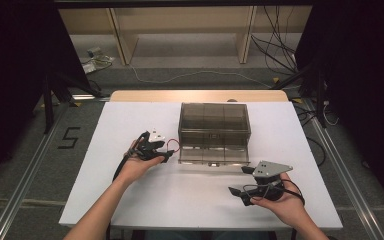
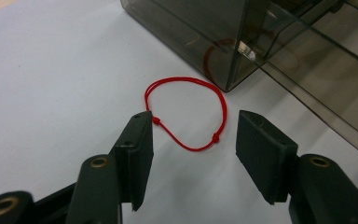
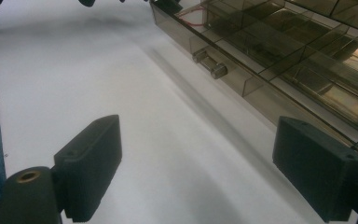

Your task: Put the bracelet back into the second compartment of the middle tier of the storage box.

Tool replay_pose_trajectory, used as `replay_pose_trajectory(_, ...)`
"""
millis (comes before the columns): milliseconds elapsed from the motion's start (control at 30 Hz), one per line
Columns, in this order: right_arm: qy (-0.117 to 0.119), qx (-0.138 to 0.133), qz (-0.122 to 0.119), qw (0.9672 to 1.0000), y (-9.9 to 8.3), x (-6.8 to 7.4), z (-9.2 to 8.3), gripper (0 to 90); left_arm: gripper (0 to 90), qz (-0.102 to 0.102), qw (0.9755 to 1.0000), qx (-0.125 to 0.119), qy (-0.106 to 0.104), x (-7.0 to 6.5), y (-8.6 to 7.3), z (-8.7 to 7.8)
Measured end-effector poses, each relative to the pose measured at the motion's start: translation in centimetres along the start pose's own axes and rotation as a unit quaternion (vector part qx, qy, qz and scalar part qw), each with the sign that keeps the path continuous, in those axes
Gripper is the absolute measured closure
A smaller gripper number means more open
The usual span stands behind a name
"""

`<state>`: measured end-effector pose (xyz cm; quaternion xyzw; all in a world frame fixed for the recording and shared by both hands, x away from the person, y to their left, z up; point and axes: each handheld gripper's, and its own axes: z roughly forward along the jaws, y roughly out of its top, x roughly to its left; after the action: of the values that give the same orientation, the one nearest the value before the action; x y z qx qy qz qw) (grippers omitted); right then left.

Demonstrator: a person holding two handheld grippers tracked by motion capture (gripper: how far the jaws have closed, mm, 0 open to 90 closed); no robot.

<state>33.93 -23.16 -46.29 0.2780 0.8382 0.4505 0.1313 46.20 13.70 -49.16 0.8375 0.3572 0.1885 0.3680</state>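
A thin red string loop (image 2: 216, 137) with two small knots lies flat on the white table, close to the corner of a smoky clear plastic box (image 2: 242, 42). My left gripper (image 2: 196, 119) stands over it with its jaws on either side of the loop. The left fingertip (image 2: 142, 126) is right at one knot, and the pads do not press the string. From above, the left gripper (image 1: 166, 153) sits at the box's (image 1: 214, 125) front left corner beside the string (image 1: 173, 145). My right gripper (image 1: 240, 180) is held wide open at the front right, with nothing between its jaws.
The box's shallow drawer (image 3: 279, 60) is pulled out toward me, with divided compartments and a small knob (image 3: 212, 65) on its front. The white table (image 1: 130, 200) ends in a wooden strip at the back. Cables and shelving lie on the floor beyond.
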Motion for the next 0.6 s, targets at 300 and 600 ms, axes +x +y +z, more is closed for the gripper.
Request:
replay_pose_trajectory(300,-0.003,0.0,-0.001,1.0,0.0,0.0,0.0,16.2,48.5,-0.001,0.9999,-0.001,-0.013,0.0,0.0,0.5)
replay_pose_trajectory(600,-0.004,0.002,0.002,1.0,0.0,0.0,0.0,16.2,53.7,-0.011,0.9993,0.009,-0.035,0.3,0.1,1.3)
